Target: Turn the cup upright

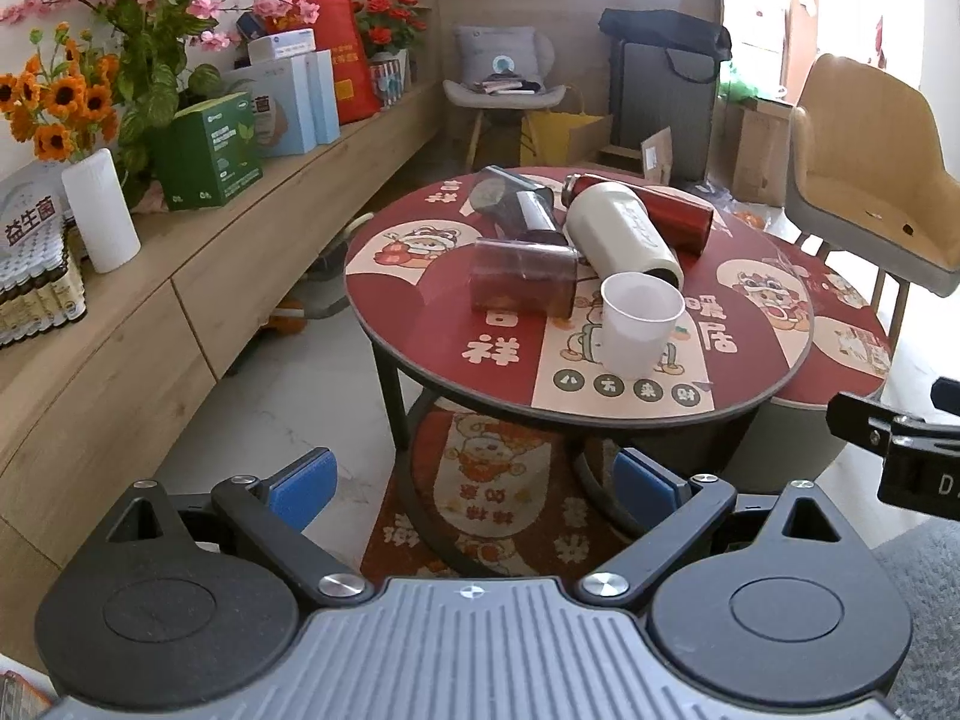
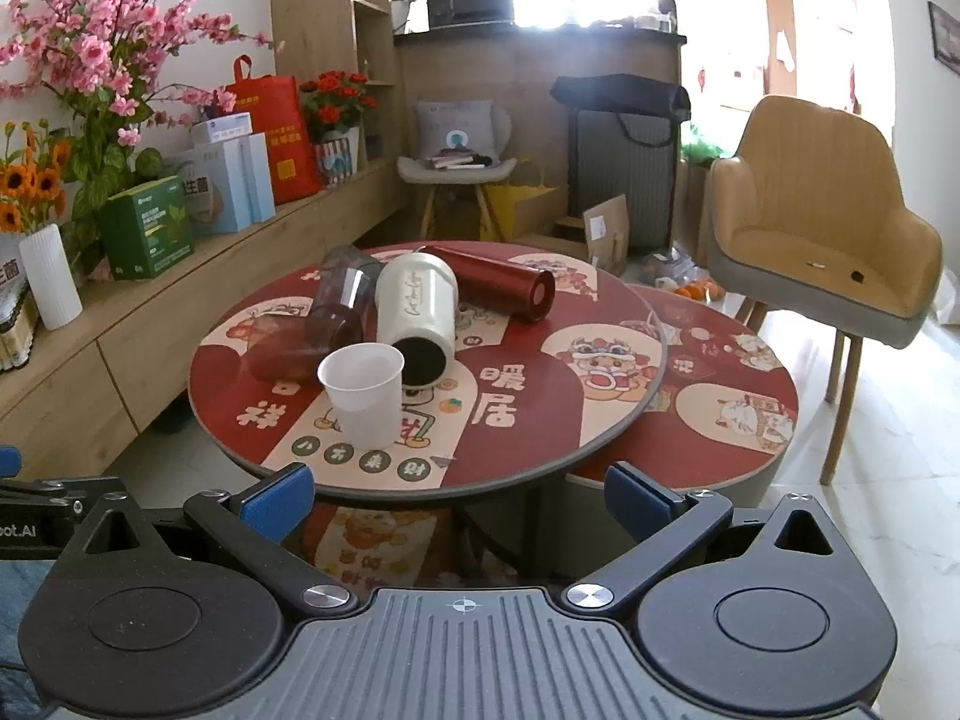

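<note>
While the left gripper (image 1: 474, 483) hangs short of the round worktop (image 1: 420, 312), jaws spread and empty, the white cup (image 1: 639, 324) stands mouth-up near the front edge; behind it lie a cream tumbler (image 1: 624, 231), a red flask (image 1: 666, 210) and two dark tumblers (image 1: 519, 276) on their sides, touching; right wrist view: right gripper (image 2: 459, 498) also back from the worktop (image 2: 540, 420), jaws released; cup (image 2: 363, 396) upright just in front of the cream tumbler (image 2: 417, 312); yellow chair (image 2: 822, 228) at right.

Matt white plastic cup (image 2: 362, 394), glossy printed table (image 2: 618, 420), metallic red flask (image 2: 498, 287).
</note>
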